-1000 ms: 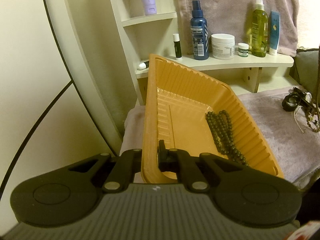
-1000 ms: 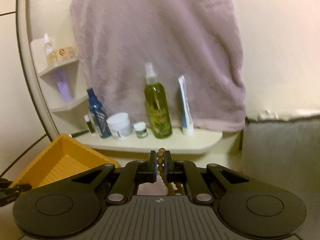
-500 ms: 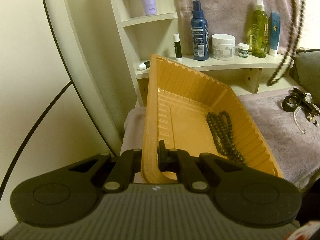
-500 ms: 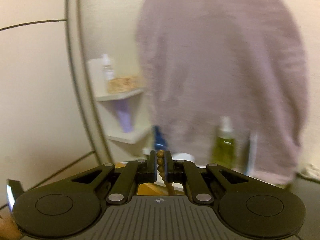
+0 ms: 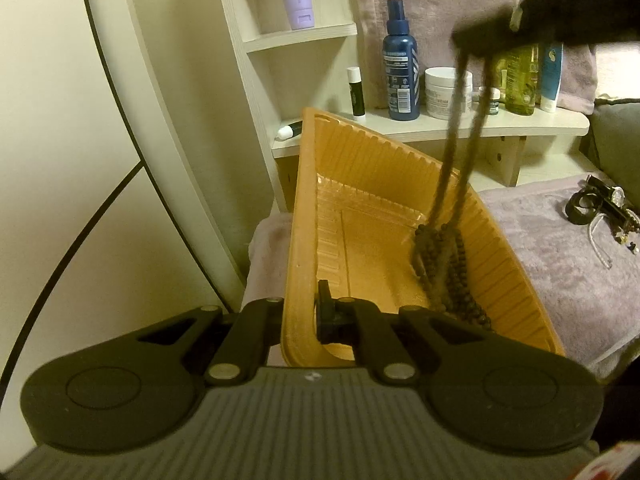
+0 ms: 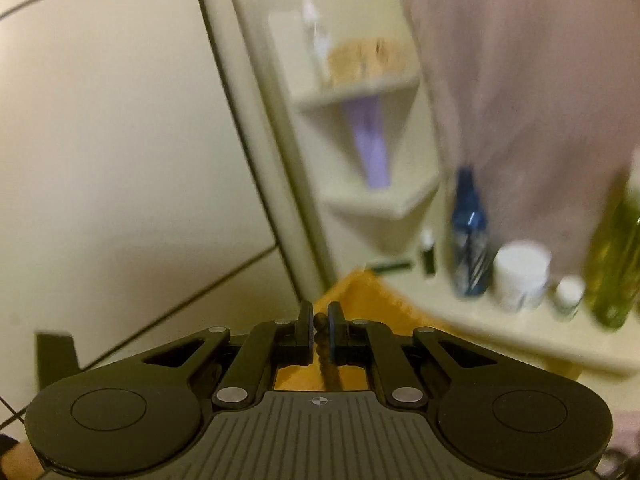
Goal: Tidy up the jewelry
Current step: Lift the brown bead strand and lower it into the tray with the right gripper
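Observation:
My left gripper (image 5: 302, 312) is shut on the near rim of an orange plastic tray (image 5: 360, 208) and holds it tilted. A dark bead necklace (image 5: 460, 280) lies inside the tray along its right wall. My right gripper (image 6: 320, 330) is shut on a brown bead necklace (image 6: 326, 356); in the left wrist view that gripper (image 5: 472, 46) is above the tray and the strand (image 5: 452, 148) hangs down into it, its lower end touching the dark beads. The orange tray (image 6: 380, 300) shows just below the right gripper.
A watch and other jewelry (image 5: 600, 208) lie on a mauve towel (image 5: 560, 248) at the right. A cream shelf (image 5: 480, 124) behind holds a blue spray bottle (image 5: 400, 72), a white jar (image 5: 444, 92), a green bottle (image 5: 520, 76) and a tube. A curved cream frame (image 5: 132, 112) stands at the left.
My right gripper has swung left with the brown necklace, from beside the towel to above the tray; the strand now hangs into the tray. The left gripper and tray have not moved.

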Demonstrator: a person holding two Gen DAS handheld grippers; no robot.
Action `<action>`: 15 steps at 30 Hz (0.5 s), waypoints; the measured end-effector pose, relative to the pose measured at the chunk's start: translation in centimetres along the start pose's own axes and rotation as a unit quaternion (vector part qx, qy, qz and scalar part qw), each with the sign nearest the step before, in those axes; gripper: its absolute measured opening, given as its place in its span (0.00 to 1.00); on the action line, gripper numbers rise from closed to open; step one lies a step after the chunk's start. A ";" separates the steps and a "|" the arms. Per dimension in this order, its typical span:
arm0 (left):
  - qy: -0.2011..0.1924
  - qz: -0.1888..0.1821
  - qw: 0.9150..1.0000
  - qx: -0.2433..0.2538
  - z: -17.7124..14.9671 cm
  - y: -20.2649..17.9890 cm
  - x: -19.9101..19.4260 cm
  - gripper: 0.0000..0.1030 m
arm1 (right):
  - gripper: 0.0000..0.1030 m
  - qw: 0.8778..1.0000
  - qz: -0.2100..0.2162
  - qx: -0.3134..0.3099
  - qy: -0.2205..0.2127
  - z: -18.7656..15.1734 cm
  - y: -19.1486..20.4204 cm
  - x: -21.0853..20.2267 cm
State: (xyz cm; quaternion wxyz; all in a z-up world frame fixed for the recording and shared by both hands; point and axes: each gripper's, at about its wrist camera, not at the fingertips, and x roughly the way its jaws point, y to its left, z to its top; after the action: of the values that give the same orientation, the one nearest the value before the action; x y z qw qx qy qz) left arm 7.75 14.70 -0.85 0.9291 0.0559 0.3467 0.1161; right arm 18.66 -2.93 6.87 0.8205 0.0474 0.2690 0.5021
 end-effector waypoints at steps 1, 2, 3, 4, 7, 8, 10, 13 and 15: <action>0.000 0.000 1.000 0.000 0.0 0.0 0.0 0.04 | 0.07 1.000 0.001 0.005 0.009 -0.7 -0.2 0.7; 0.001 0.000 1.000 0.000 0.0 0.0 0.0 0.04 | 0.07 1.000 0.002 0.009 0.017 -1.2 -0.3 1.1; 0.001 0.000 1.000 0.000 0.0 0.0 0.0 0.04 | 0.07 1.000 0.002 0.011 0.026 -1.8 -0.5 1.6; 0.001 -0.001 1.000 0.000 0.0 0.0 0.0 0.04 | 0.07 0.999 0.001 0.015 0.036 -2.4 -0.7 2.1; 0.001 -0.001 1.000 0.000 0.0 0.0 -0.1 0.04 | 0.07 0.998 0.000 0.024 0.058 -3.9 -1.1 3.2; 0.001 -0.001 1.000 0.000 0.0 0.0 -0.1 0.04 | 0.07 0.998 -0.002 0.026 0.066 -4.4 -1.3 3.5; 0.002 -0.001 1.000 -0.002 0.0 0.1 -0.1 0.04 | 0.07 0.996 -0.003 0.028 0.082 -5.3 -1.6 4.0; 0.002 0.000 1.000 -0.003 0.1 0.0 -0.1 0.04 | 0.07 0.994 -0.003 0.028 0.101 -6.5 -1.9 4.1; 0.003 0.000 1.000 -0.003 0.1 0.1 0.0 0.04 | 0.07 0.993 -0.004 0.030 0.110 -7.0 -2.1 4.1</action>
State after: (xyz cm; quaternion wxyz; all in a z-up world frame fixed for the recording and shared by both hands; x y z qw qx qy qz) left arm 7.76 14.75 -0.76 0.9284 0.0526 0.3488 0.1171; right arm 18.37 -1.82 -1.49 0.7860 0.0154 0.3728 0.4929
